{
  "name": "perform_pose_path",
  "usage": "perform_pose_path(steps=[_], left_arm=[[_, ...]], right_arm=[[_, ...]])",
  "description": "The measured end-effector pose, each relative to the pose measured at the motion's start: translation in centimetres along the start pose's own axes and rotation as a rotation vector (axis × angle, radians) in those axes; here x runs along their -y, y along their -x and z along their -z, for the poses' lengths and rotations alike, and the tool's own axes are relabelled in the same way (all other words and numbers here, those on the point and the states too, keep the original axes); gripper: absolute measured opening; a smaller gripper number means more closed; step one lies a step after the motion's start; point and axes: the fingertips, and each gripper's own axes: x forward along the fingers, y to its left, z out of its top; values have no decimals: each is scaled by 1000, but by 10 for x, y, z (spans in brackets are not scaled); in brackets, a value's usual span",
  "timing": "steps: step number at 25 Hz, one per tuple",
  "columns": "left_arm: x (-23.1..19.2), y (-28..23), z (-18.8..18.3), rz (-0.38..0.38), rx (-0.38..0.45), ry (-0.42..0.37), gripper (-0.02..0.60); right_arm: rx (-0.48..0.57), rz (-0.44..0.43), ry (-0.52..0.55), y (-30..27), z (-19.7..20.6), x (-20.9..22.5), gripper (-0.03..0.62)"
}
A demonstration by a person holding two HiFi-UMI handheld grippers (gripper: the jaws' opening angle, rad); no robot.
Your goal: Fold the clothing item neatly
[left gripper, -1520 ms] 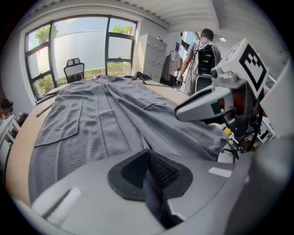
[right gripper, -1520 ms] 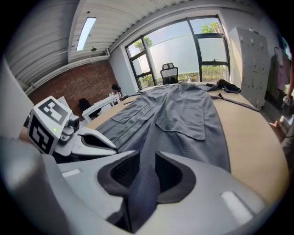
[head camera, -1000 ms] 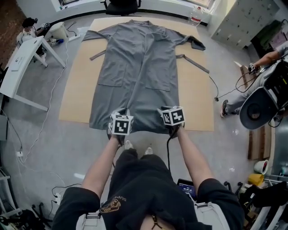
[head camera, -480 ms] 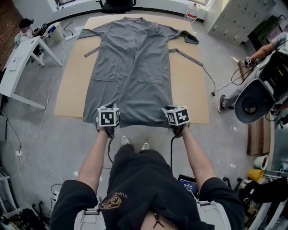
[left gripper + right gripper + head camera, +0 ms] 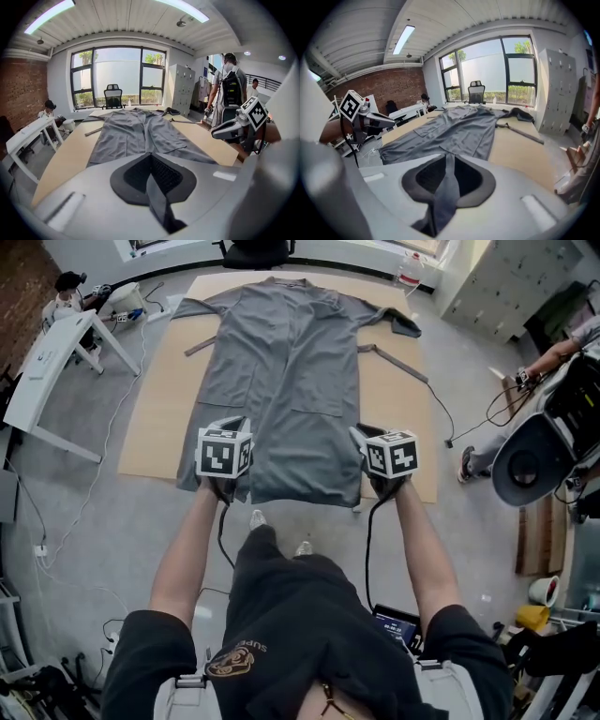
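At the lower middle of the head view we hold the near hem of the robe (image 5: pixel 286 362) in both grippers: our left gripper (image 5: pixel 152 176) is clamped tight on a fold of it, our right gripper (image 5: pixel 447 174) has just been closing on another. The rest lies flat on the mat (image 5: pixel 155 413), collar toward the top.

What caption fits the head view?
Grey robe spread on a tan board; left gripper shut on its near hem, right gripper just closed further on it.
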Motion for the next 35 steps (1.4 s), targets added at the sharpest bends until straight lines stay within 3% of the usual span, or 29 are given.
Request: perform_pose_path(steps=[10, 19, 27, 35], left_arm=[[-25, -12, -131, 121, 143, -90, 8], [-64, -57, -212, 229, 154, -125, 8], [-77, -113, -265, 310, 194, -134, 8], [-66, -194, -281, 313, 136, -148, 8]], right_arm=[[157, 35, 46, -23, -144, -7, 17], [208, 110, 20, -70, -243, 5, 15], [201, 149, -11, -116, -284, 27, 15], [209, 139, -11, -152, -297, 69, 15]])
